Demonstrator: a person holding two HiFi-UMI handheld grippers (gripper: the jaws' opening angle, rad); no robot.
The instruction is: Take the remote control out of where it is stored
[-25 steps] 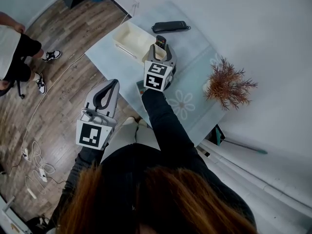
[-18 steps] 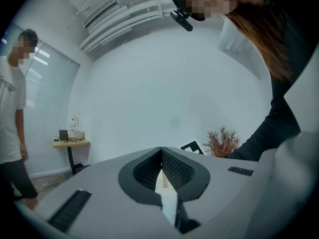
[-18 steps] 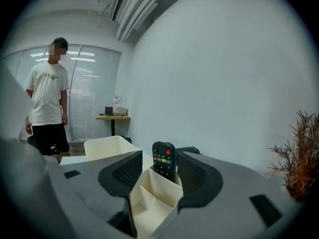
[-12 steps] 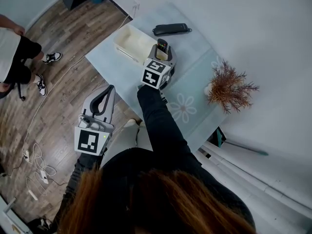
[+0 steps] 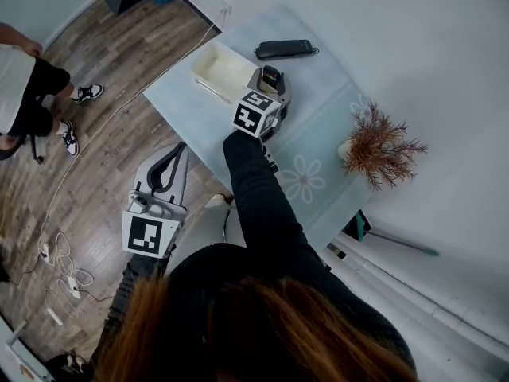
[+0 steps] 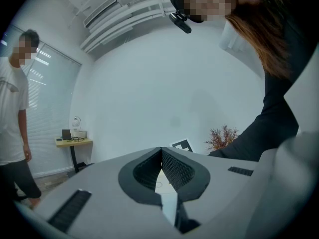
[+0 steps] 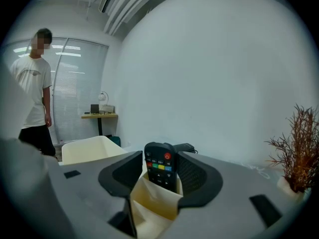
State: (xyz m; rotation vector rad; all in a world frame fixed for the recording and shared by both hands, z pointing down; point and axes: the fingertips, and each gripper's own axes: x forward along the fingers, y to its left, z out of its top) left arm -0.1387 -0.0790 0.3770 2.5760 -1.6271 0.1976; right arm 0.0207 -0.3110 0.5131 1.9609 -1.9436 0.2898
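When you look in the head view, the right claw (image 5: 273, 84) reaches over the table (image 5: 318, 126) so its jaws sit round the remote (image 5: 271, 76), at 3 o'clock of the box (image 5: 219, 68). The left claw (image 5: 181, 148) hangs off the table at 7 o'clock, not needed.

In the left gripper view, its jaws are shut on nothing.

In the right gripper view, the remote (image 7: 160, 164) stands in a holder (image 7: 154, 203), with the jaws wide at 9 and 3 o'clock. They seem not to squeeze yet.
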